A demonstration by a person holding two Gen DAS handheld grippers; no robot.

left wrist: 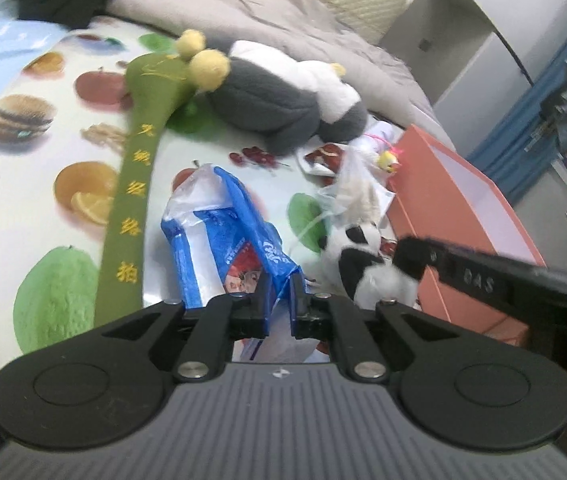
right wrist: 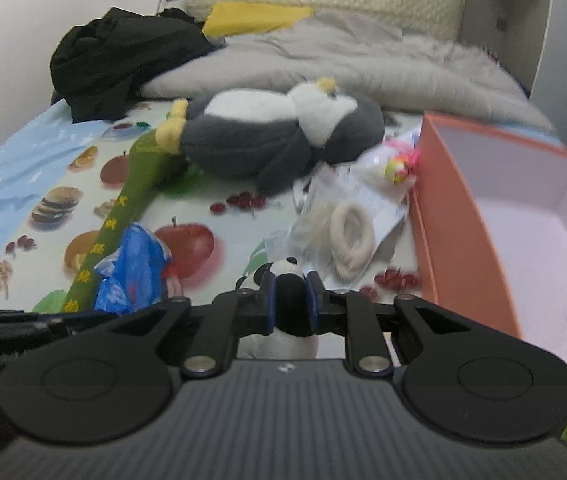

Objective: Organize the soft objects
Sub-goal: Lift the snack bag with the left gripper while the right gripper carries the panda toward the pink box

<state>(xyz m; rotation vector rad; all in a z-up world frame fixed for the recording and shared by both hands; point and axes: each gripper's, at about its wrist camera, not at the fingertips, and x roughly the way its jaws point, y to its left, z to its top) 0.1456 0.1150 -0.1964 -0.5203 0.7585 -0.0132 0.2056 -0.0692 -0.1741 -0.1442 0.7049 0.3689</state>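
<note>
My left gripper [left wrist: 280, 304] is shut on the edge of a blue and white plastic bag [left wrist: 223, 240], which also shows in the right wrist view [right wrist: 131, 276]. My right gripper [right wrist: 290, 300] is shut on a small black and white panda plush [right wrist: 289, 280], seen from the left wrist view [left wrist: 363, 264] beside the right gripper's arm. A grey and white penguin plush [right wrist: 267, 136] lies on the bed behind. A long green plush stick [left wrist: 131, 200] with yellow pompoms lies to the left. An open orange box [right wrist: 523, 216] stands at the right.
A clear packet with a white ring [right wrist: 351, 232] and a small colourful toy [right wrist: 397, 168] lie next to the box. A grey blanket [right wrist: 363, 60], black clothing [right wrist: 123, 56] and a yellow cloth [right wrist: 255, 18] lie at the back of the fruit-print sheet [left wrist: 23, 200].
</note>
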